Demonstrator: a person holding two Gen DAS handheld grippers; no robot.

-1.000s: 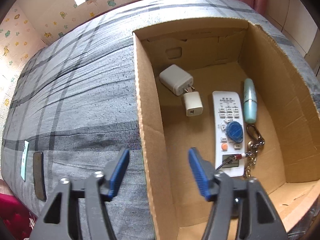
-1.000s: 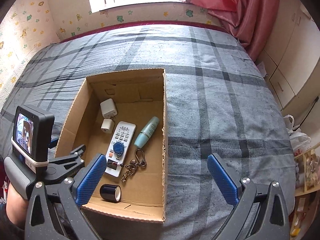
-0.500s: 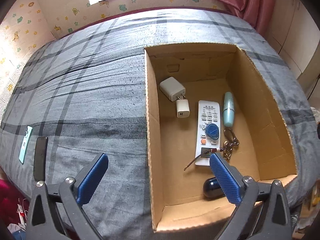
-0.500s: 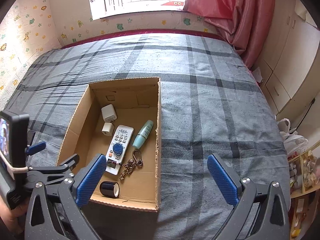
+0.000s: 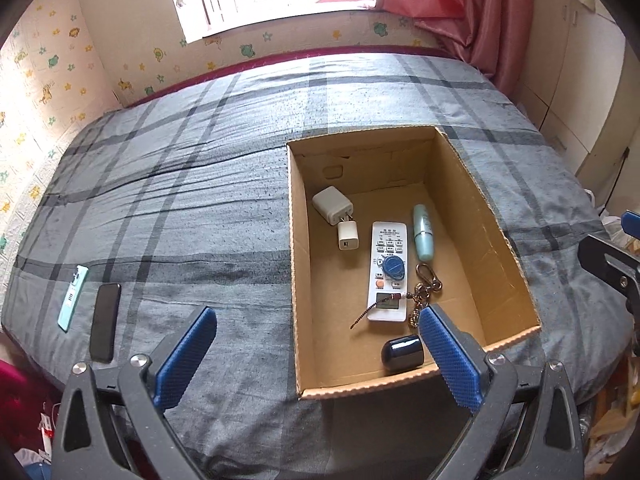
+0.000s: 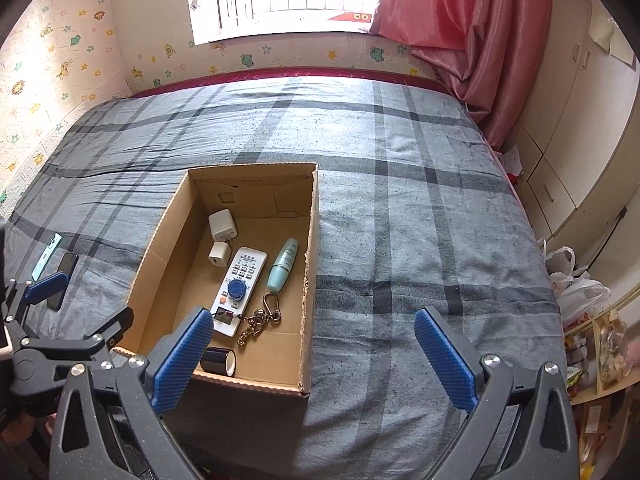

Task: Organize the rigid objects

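An open cardboard box (image 5: 480,188) (image 6: 160,236) sits on the plaid bed. Inside lie two white chargers (image 5: 332,205) (image 6: 223,224), a white remote (image 5: 388,256) (image 6: 242,276) with a blue tag (image 5: 394,267) on it, a teal bottle (image 5: 423,232) (image 6: 283,264), a keychain (image 5: 428,286) (image 6: 264,318) and a dark cylinder (image 5: 402,354) (image 6: 218,360). My left gripper (image 5: 316,354) is open and empty, held above the box's near left corner. My right gripper (image 6: 314,354) is open and empty above the box's near right corner.
A black phone (image 5: 105,322) (image 6: 63,274) and a teal case (image 5: 73,297) (image 6: 46,256) lie on the bed (image 5: 180,208) near its left edge. A window, a pink curtain (image 6: 480,40) and cupboards (image 6: 580,120) border the bed. Bags (image 6: 576,284) sit on the floor at right.
Both grippers have pulled back and up from the box. The left gripper opened wide, and the dark cylinder now shows in the box's near end.
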